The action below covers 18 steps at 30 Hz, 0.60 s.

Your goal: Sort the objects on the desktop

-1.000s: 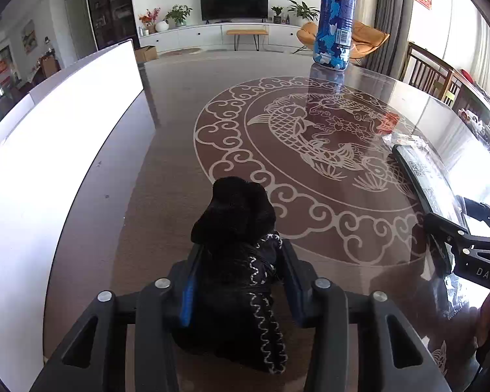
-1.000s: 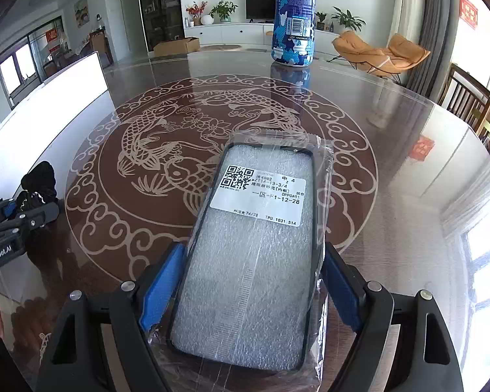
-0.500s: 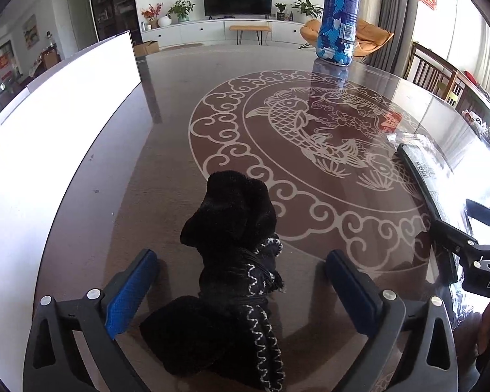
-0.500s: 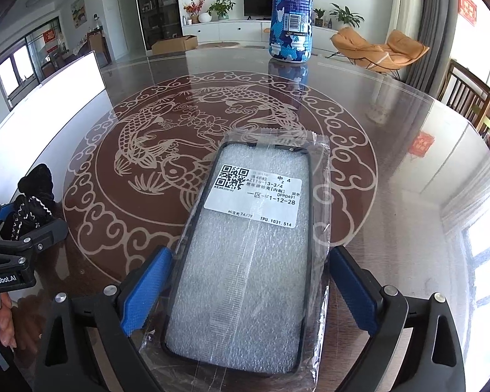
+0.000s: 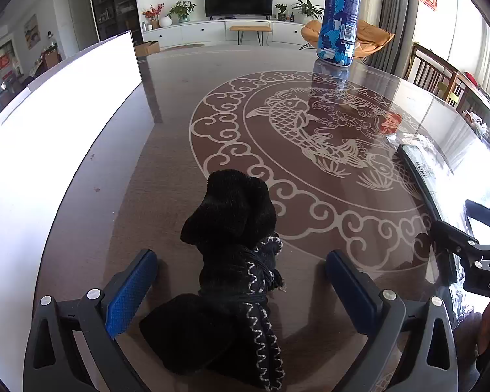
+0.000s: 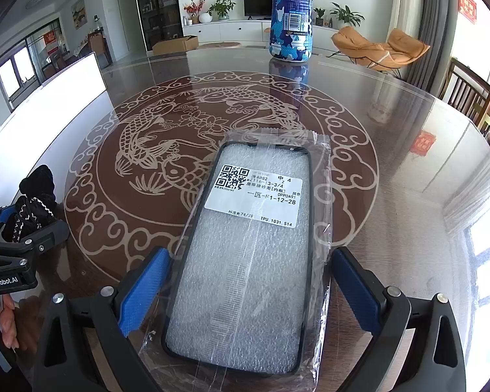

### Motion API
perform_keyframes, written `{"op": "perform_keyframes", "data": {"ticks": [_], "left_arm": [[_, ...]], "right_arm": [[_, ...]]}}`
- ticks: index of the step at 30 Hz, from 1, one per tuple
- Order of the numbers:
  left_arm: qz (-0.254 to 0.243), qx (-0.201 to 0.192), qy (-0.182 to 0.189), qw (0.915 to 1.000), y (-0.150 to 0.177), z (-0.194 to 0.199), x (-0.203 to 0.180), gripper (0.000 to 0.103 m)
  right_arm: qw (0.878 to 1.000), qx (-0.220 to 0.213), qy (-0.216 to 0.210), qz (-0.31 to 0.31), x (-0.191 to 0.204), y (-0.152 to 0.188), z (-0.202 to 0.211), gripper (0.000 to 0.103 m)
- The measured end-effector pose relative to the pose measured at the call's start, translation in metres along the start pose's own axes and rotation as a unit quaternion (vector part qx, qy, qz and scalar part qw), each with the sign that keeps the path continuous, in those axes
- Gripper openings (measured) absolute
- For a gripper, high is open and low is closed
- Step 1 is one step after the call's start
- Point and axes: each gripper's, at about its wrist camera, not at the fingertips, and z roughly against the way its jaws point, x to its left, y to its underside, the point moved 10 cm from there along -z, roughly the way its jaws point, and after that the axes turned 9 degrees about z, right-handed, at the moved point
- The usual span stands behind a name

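Observation:
A black knitted cloth item with white zigzag stitching [image 5: 235,261] lies on the table between the open fingers of my left gripper [image 5: 241,274], untouched by the blue pads [image 5: 130,294]. It also shows at the left of the right wrist view [image 6: 36,202]. A phone case in a clear plastic bag with a white label [image 6: 251,254] lies flat between the open fingers of my right gripper [image 6: 250,281]. The case also shows edge-on in the left wrist view [image 5: 421,176]. A blue-and-white camouflage bottle [image 6: 290,16] stands upright at the far side.
The round glass-topped table [image 6: 392,150] bears a fish and cloud pattern. A white board [image 5: 49,124] runs along the left edge. Wooden chairs [image 6: 473,98] stand at the right. The left gripper's body [image 6: 13,254] sits at the lower left of the right wrist view.
Both grippers have opened: the left has let go of the black cloth item, the right has let go of the bagged phone case. Both items lie on the table.

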Motion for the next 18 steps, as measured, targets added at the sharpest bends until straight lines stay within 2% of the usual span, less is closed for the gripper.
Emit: {"op": "perform_keyframes", "data": {"ticks": [18], "left_arm": [[0.000,0.000,0.001,1.0000,0.0004,0.0003,0.0005,0.103]], "right_arm": [[1.000,0.006,0.004,0.009,0.0009,0.0011,-0.0015,0.102]]}}
